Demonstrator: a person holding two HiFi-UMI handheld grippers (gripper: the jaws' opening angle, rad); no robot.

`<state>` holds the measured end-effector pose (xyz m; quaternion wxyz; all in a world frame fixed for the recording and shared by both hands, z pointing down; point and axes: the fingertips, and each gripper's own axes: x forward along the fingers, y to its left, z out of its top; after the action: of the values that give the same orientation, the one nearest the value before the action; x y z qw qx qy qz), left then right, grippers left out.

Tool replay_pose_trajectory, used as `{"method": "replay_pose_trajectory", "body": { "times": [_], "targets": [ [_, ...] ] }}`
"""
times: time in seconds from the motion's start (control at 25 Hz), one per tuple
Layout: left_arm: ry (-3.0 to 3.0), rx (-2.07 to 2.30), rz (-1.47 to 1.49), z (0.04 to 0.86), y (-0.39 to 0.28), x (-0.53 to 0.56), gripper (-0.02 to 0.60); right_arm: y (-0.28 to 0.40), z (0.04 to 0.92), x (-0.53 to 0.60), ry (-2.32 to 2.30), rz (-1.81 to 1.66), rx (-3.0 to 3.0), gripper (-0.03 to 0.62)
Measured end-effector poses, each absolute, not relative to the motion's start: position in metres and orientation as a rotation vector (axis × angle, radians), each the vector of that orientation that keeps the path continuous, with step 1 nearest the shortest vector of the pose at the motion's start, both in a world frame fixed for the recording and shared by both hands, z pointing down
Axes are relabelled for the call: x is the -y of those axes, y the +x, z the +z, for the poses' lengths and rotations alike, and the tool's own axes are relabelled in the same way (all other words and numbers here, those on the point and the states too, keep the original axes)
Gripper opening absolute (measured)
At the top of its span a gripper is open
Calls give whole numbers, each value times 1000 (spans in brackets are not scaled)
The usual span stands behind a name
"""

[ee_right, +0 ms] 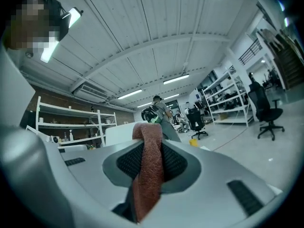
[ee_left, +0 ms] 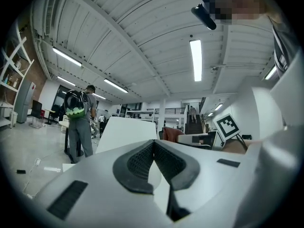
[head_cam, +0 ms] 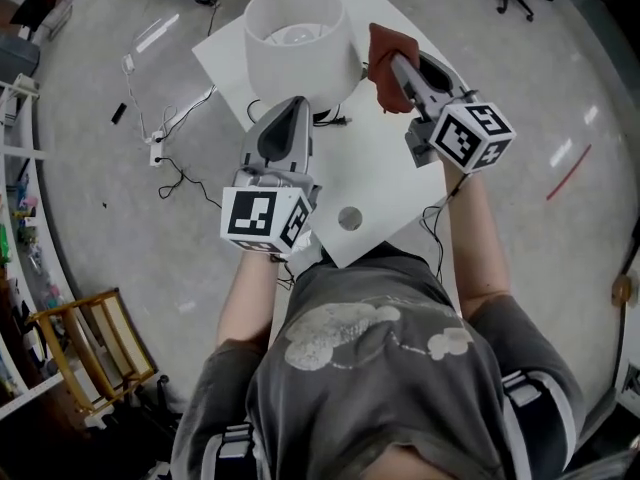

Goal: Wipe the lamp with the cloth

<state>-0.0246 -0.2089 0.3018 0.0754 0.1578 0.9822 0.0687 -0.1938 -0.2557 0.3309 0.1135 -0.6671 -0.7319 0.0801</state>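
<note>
Lamp (head_cam: 295, 38): stood upright toward the far edge of the white desk (head_cam: 385, 193), pale shade on top.
Cloth (head_cam: 384, 53): reddish-brown, hung just beside the shade's right side (touching or not, too close to call).
Right tongs (head_cam: 398, 68): clamped on the cloth, fabric draped down between them.
Left tongs (head_cam: 297, 103): tips met, nothing gripped, nose low at the lamp's near side, under the shade's rim.
</note>
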Motion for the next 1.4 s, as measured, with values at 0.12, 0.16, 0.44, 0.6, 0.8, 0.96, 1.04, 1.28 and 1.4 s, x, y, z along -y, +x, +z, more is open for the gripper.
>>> {"method": "replay_pose_trajectory", "body": {
  "times": [0.12, 0.16, 0.44, 0.6, 0.8, 0.96, 1.04, 1.28, 1.4],
  "targets": [
    [503, -2918, 189, 283, -27, 208, 8, -190, 302, 249, -2031, 233, 2138, 86],
    [512, -2911, 187, 278, -27, 211, 8, -189, 294, 247, -2051, 235, 2129, 86],
    [713, -2849, 138, 265, -41, 199, 8, -211, 278, 202, -2193, 292, 1994, 86],
    [813, -2821, 140, 261, -49, 202, 8, -213, 275, 181, -2261, 274, 1904, 86],
    [906, -2808, 120, 264, -60, 205, 8, -217, 278, 158, -2358, 209, 1793, 86],
    [977, -2805, 126, 278, -65, 202, 8, -225, 289, 141, -2377, 209, 1733, 86],
    [1006, -2808, 138, 286, -66, 200, 8, -229, 297, 135, -2371, 220, 1714, 86],
    [1081, -2817, 191, 311, -65, 201, 8, -241, 334, 138, -2293, 203, 1682, 86],
    [1114, -2822, 238, 328, -63, 203, 8, -246, 359, 145, -2241, 178, 1676, 86]
  ]
}}
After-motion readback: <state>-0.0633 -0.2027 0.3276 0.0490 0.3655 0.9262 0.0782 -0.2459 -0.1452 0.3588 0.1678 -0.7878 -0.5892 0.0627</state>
